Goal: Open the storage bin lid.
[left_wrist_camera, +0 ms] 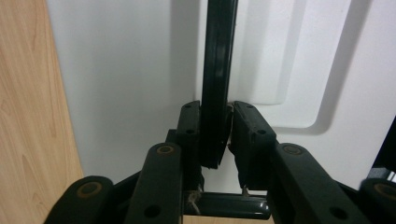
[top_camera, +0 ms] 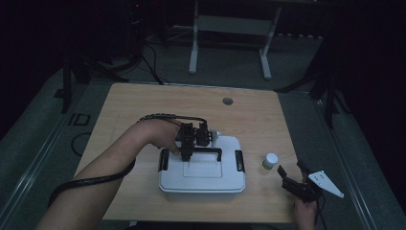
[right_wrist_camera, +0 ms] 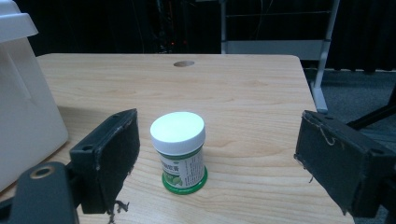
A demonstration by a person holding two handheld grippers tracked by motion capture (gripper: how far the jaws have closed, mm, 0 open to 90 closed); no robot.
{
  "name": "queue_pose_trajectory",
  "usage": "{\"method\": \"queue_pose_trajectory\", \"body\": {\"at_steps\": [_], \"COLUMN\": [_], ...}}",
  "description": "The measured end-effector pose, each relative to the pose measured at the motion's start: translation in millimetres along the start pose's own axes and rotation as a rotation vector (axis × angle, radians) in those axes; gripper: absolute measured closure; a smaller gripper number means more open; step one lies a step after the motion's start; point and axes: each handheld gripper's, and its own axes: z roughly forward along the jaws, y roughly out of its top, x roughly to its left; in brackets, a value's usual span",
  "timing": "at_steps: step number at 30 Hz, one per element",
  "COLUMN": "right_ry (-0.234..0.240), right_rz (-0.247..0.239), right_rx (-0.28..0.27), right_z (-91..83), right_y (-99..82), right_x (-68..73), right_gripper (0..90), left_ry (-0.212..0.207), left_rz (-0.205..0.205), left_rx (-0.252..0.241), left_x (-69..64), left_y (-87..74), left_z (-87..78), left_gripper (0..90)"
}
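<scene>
A white lidded box (top_camera: 201, 179) stands on the wooden table (top_camera: 139, 105), with a black carry handle (top_camera: 210, 151) across its lid. My left gripper (top_camera: 186, 154) reaches down onto the handle's left part. In the left gripper view the jaws (left_wrist_camera: 215, 109) are shut on the handle bar (left_wrist_camera: 219, 56), a pad against each side, above the white lid (left_wrist_camera: 130, 70). A small bottle (top_camera: 270, 161) with a white cap and green label stands right of the box. My right gripper (top_camera: 290, 168) is open just short of it; the bottle (right_wrist_camera: 178, 149) stands between and ahead of the pads (right_wrist_camera: 116, 158), untouched.
Black latches (top_camera: 163, 159) (top_camera: 239, 160) sit on the box's two ends. A round cable hole (top_camera: 228, 101) lies near the table's far edge. The box wall (right_wrist_camera: 23, 102) is close on the left of the right gripper. A white desk frame (top_camera: 230, 28) stands on the floor beyond.
</scene>
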Motion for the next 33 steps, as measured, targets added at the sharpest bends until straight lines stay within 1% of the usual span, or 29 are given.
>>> {"method": "queue_pose_trajectory", "body": {"at_steps": [2, 4, 6, 15, 20, 23, 25, 27, 29, 32, 33], "right_ry": [0.000, 0.000, 0.000, 0.000, -0.004, -0.005, -0.006, -0.006, -0.006, -0.006, -0.006], "right_rz": [-0.003, -0.003, -0.001, -0.003, -0.010, -0.008, -0.008, -0.009, -0.008, -0.005, -0.006], "right_rx": [0.001, 0.001, 0.001, 0.002, 0.007, 0.007, 0.008, 0.008, 0.008, 0.007, 0.007], "right_z": [0.1, 0.2, 0.1, 0.6, 1.2, 1.1, 1.1, 1.2, 1.1, 1.1, 1.1], "right_y": [0.0, -0.1, -0.1, -0.2, -0.3, -0.4, -0.4, -0.4, -0.4, -0.5, -0.5], "right_x": [0.3, 0.2, 0.1, 0.3, 0.9, 0.6, 0.5, 0.5, 0.5, 0.2, 0.3], "right_gripper": [13.3, 13.3, 13.3, 13.4, 13.3, 13.3, 13.3, 13.3, 13.3, 13.3, 13.3], "left_ry": [-0.008, -0.023, -0.031, -0.053, -0.067, -0.072, -0.077, -0.073, -0.054, -0.042, -0.045], "left_rz": [0.007, 0.003, 0.013, 0.000, 0.006, 0.011, 0.006, 0.006, 0.017, 0.018, 0.021], "left_rx": [0.008, 0.012, 0.017, 0.011, 0.008, -0.002, -0.007, -0.006, -0.007, 0.002, 0.006], "left_x": [-0.9, -1.3, -0.9, 1.8, 4.5, 5.0, 5.5, 4.4, 2.3, 0.4, 0.0], "left_y": [1.2, 2.2, 2.7, 1.9, 1.1, -0.1, -1.3, -1.4, -0.7, 0.2, 0.5], "left_z": [-0.1, 0.1, 0.5, 0.6, 0.1, -0.4, -0.9, -1.3, -1.6, -2.1, -2.6], "left_gripper": [75.9, 79.0, 82.5, 83.5, 83.6, 83.7, 83.8, 83.8, 83.8, 83.7, 83.8]}}
